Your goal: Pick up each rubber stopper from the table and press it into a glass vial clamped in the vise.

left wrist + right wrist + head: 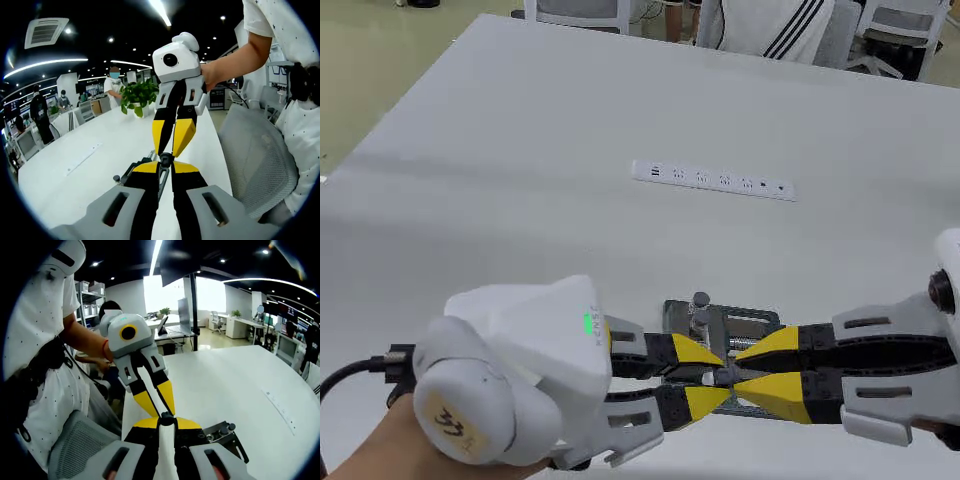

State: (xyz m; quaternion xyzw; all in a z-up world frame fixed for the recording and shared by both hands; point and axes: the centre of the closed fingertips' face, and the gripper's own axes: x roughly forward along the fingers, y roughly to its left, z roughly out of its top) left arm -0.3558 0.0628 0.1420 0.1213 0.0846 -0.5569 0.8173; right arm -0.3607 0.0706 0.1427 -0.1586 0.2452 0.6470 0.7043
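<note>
On the white table near its front edge lies a small metal vise [745,325], with a grey upright knob [700,300] at its left end. Just in front of it my two grippers meet tip to tip. My left gripper [720,378] reaches in from the left and my right gripper [735,378] from the right, yellow tips nearly touching. A tiny dark rubber stopper [165,160] sits where the tips meet, and both pairs of jaws are closed onto it. It also shows as a dark rubber stopper [166,416] above the vise [225,432]. I cannot make out a vial.
A white power strip [712,181] lies across the middle of the table. Chairs and a seated person [770,25] are at the far edge. A black cable [350,372] trails from my left gripper. A grey mesh chair [260,150] stands beside the table.
</note>
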